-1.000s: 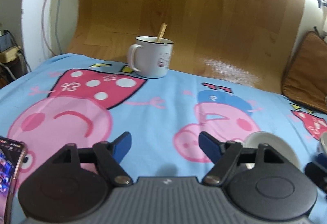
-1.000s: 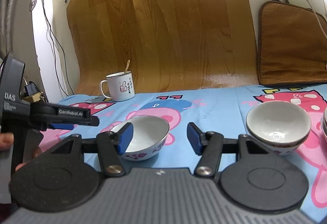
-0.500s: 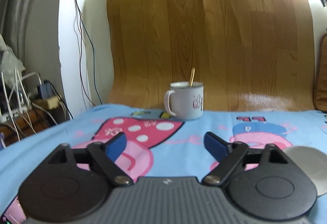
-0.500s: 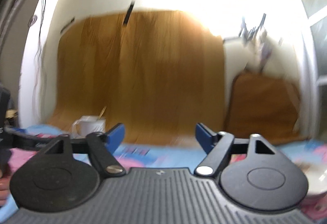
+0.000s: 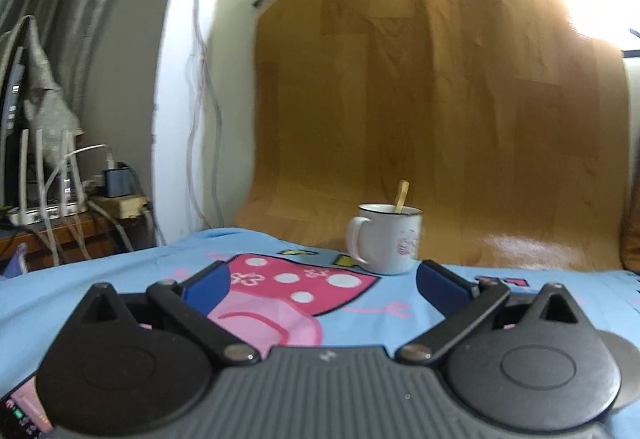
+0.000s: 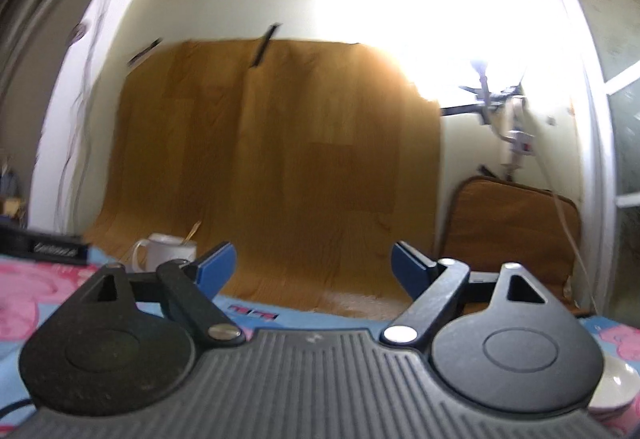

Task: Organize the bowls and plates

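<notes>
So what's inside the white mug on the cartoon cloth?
A wooden stick leans out of the white enamel mug. Its wall hides any contents below the rim.

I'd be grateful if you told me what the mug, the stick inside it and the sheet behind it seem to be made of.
The mug looks like white enamelled metal, judging by its thin dark rim, though glazed ceramic is possible. The stick looks like pale, matte wood or bamboo. The backdrop sheet seems flexible vinyl printed with wood planks: it curves onto the table, shines glossy and is taped up.
</notes>
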Motion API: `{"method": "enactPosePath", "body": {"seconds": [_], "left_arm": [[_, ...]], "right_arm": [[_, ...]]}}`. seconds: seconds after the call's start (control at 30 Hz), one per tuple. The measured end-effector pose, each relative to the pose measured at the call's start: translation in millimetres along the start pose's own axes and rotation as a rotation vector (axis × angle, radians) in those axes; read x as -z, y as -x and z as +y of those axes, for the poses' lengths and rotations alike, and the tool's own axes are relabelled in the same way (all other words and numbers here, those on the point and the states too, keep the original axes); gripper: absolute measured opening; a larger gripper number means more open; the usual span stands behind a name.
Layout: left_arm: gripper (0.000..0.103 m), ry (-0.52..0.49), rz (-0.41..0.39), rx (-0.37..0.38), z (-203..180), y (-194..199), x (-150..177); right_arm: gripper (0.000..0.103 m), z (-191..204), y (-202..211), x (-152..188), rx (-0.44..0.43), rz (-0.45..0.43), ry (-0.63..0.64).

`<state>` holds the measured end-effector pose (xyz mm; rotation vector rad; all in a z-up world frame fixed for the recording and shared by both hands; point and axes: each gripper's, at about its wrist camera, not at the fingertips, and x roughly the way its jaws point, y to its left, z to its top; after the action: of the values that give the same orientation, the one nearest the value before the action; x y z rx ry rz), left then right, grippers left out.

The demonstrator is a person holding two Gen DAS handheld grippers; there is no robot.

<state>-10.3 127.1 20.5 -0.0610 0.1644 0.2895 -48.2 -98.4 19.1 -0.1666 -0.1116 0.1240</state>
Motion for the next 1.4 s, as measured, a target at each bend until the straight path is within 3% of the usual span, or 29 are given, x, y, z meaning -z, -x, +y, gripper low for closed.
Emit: {"method": "enactPosePath", "body": {"seconds": [0.13,0.3,0.53,0.77,0.9,1.03,1.2,1.3,1.4], "left_arm": [[0.103,0.01,0.036,0.013,0,-3,1],[0.103,0.076,0.101,-0.011,10,-11,3],[0.103,0.102,0.132,0.007,16,-13,5],[0.103,0.039,0.201,0.121,8,-20,6],[0.103,0.003,0.184,0.161,3,-14,7],[0.103,-0.013,0.218,0.253,-1,-16,6],[0.1,0.053,0.352,0.406,1,-23,1],[0.099,0.14,0.429,0.471,8,-26,-6],[0.099,0.155,0.463,0.499,11,-25,-13]], "right_arm": [[0.092,1,-7,1,-0.027,0.052,-0.001],[0.092,-18,-8,3,0.066,0.073,-0.119],[0.092,-2,-10,-10,-0.092,0.155,-0.044],[0.096,-4,-30,-27,-0.283,0.341,-0.05],[0.101,-16,-36,-35,-0.279,0.346,-0.141],[0.103,-27,-33,-49,-0.255,0.303,-0.176],[0.103,-31,-40,-67,-0.285,0.373,-0.128],[0.103,-33,-48,-66,-0.316,0.468,-0.176],[0.103,-36,-64,-59,-0.344,0.591,-0.232]]}}
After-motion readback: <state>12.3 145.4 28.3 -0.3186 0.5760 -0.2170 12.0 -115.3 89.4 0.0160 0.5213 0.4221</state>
